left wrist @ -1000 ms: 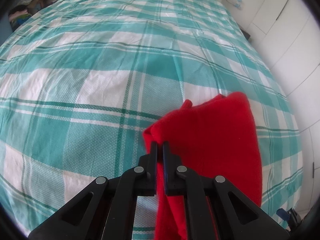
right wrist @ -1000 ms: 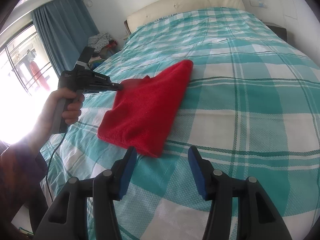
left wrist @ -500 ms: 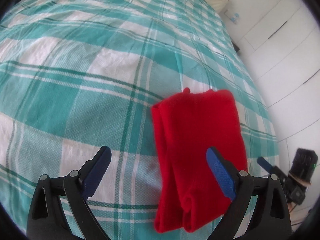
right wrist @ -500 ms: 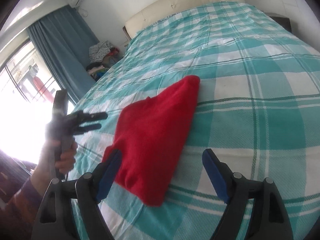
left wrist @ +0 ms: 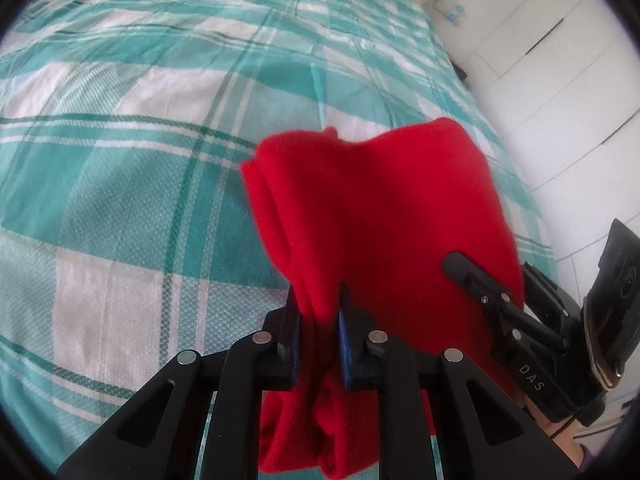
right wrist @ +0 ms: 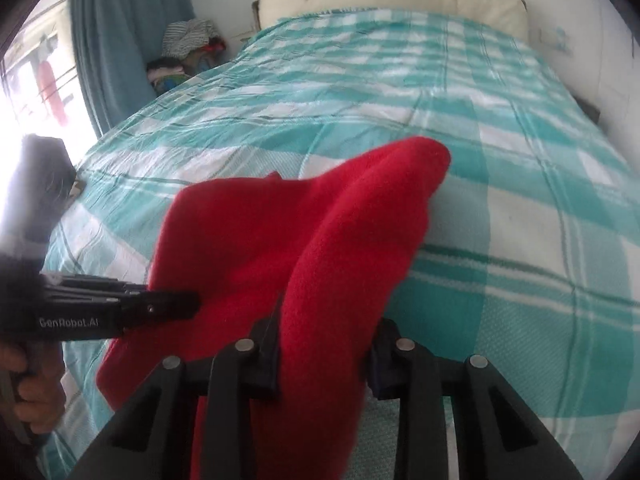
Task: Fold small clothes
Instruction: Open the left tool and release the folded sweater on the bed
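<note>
Closing on the red folded garment [left wrist: 372,216] lying on the checked bed [left wrist: 120,208], the left hand-held gripper [left wrist: 319,320] and right hand-held gripper [right wrist: 324,344] each pinch its near edge (fabric bunched between the pads).

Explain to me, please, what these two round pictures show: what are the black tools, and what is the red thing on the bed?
A person folds clothes with two hand-held grippers, each with a camera looking along its fingers. The left hand-held gripper gives one picture, the right hand-held gripper the other. A red garment, already folded, lies on a bed with a green checked cover. Both tools' jaws are closing on its near edge, with red cloth between them. The person's hand shows at the left edge.
</note>
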{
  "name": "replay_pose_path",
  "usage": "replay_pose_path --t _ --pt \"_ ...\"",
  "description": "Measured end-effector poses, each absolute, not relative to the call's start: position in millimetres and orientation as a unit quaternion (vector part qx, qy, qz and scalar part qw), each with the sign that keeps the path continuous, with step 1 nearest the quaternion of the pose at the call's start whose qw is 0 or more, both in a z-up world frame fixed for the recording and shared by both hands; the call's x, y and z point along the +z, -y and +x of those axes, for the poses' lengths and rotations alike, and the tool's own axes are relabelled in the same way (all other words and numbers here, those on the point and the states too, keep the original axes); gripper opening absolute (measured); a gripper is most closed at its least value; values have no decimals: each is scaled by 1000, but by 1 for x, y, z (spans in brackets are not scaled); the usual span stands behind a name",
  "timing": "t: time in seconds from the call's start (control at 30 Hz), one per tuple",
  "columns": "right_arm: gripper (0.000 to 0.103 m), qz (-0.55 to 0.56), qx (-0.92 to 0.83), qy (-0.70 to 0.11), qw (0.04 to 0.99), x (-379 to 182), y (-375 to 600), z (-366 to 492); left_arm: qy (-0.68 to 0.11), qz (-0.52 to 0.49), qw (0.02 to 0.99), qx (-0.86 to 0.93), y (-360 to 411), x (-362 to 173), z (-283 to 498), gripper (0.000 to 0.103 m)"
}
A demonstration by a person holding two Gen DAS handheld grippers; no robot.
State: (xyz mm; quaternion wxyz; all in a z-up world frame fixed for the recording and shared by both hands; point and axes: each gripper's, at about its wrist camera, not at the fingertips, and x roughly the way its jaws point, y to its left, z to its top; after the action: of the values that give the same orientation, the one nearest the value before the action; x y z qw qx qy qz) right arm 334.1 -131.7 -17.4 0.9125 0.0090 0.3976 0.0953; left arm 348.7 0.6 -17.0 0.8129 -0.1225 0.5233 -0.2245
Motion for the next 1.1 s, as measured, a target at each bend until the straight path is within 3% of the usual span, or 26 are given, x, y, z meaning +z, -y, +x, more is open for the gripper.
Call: replay_pose_path --t 0.27,0.37,0.4,0.43,0.47,0.5,0.53,0.63,0.67,0.8,1.1 --pt "30 63 142 -297 942 79 138 330 -431 -118 857 -258 -23 81 329 16" --pt "34 109 142 -325 929 66 148 343 -447 -88 863 -220 -23 59 328 44" --pt "38 111 132 -342 924 54 152 344 -448 -68 871 -189 -24 47 326 66" --pt "48 104 117 -361 919 40 155 342 -447 -47 879 -158 -25 34 321 78" --pt "55 91 99 -380 915 25 161 337 -442 -32 887 -132 -29 23 315 79" --pt "69 75 80 -398 911 11 167 331 -436 -21 893 -114 -33 15 306 79" --pt "74 63 66 -408 908 0 174 322 -428 -16 898 -101 -37 10 296 80" --pt "74 41 40 -422 905 -14 192 290 -382 -10 922 -63 -46 12 262 97" --pt "75 36 32 -422 905 -13 195 280 -358 -7 932 -50 -46 17 249 100" --pt "97 25 14 -400 916 10 192 237 -290 26 957 -16 -39 34 211 103" --pt "101 7 17 -371 928 57 153 181 -308 88 947 29 -16 48 174 103"
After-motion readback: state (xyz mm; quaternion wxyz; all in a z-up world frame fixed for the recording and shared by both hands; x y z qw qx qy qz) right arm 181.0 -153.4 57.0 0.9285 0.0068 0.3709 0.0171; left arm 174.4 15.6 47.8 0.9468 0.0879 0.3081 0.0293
